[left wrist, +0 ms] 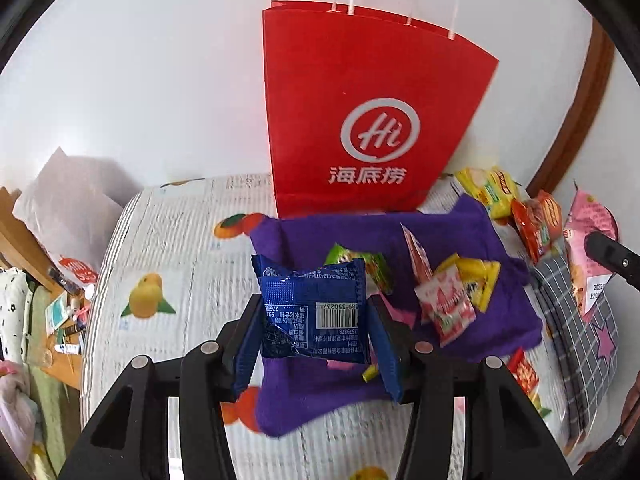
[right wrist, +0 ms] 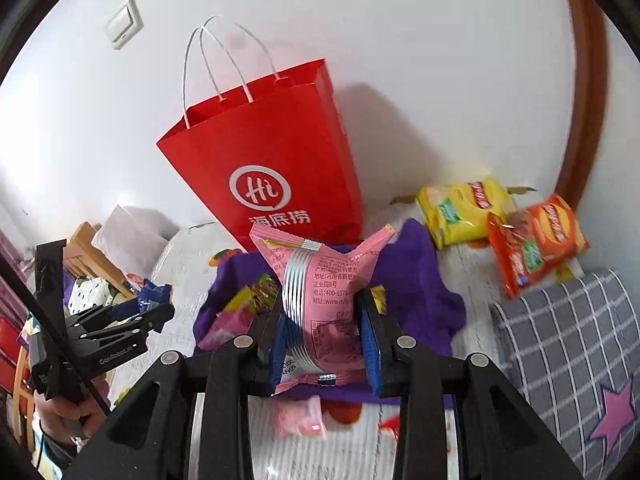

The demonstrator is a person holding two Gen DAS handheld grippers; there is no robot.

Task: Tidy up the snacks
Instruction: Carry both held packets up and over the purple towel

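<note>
My left gripper (left wrist: pixel 316 320) is shut on a blue snack packet (left wrist: pixel 314 312) and holds it above a purple cloth (left wrist: pixel 472 232). My right gripper (right wrist: pixel 322 312) is shut on a pink snack packet (right wrist: pixel 326 280) above the same purple cloth (right wrist: pixel 416 280). A red paper bag (left wrist: pixel 360 100) with white handles stands upright against the wall behind the cloth; it also shows in the right wrist view (right wrist: pixel 272 160). Small green, yellow and pink snack packets (left wrist: pixel 456 292) lie on the cloth. The left gripper (right wrist: pixel 132 316) shows at the left of the right wrist view.
A yellow packet (right wrist: pixel 460 212) and an orange packet (right wrist: pixel 536 244) lie at the back right on the fruit-print table cover (left wrist: pixel 172 260). A grey checked cloth (right wrist: pixel 568 340) with pink stars lies at the right. A cluttered wooden shelf (left wrist: pixel 60 320) stands left.
</note>
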